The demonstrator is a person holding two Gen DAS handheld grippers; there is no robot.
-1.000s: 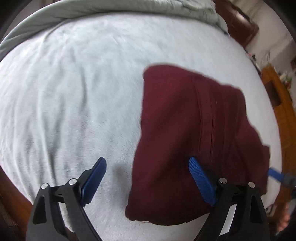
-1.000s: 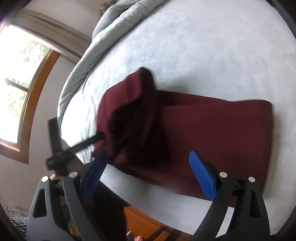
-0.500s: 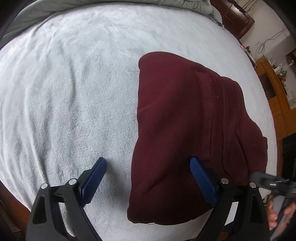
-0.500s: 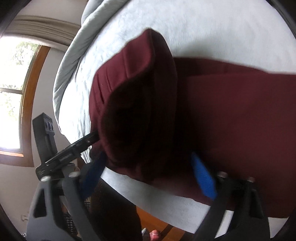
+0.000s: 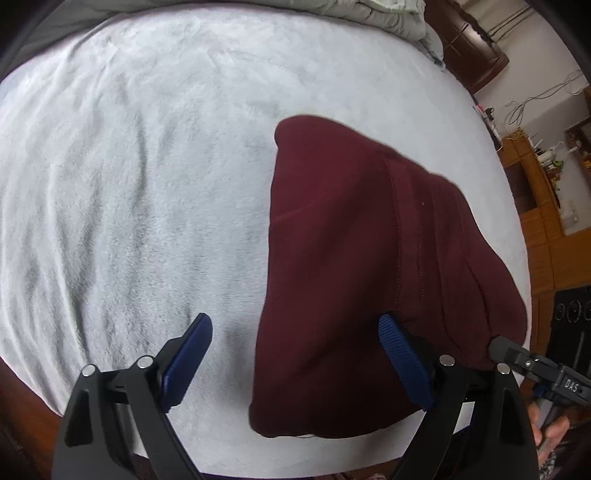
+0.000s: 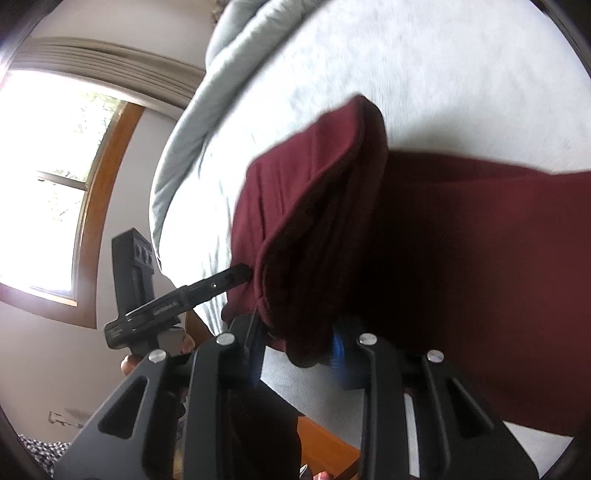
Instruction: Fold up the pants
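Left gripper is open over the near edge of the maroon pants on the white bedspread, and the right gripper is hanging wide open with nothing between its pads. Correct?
Not quite. The right gripper is not wide open and empty: its jaws have just been closing, and the right wrist view shows a fold of the maroon pants between its pads. The left gripper is open over the pants' near edge on the white bedspread.

A bed (image 5: pixel 147 184) carries everything — its top is covered by a pale grey, fleecy sheet, softly creased. Dark red pants (image 5: pixel 351 258) lie directly on it near the front edge, partly folded, one end raised off the sheet in the right wrist view. A grey-green duvet (image 5: pixel 388 14) lies bunched along the far side — in folds at the bed's edge.
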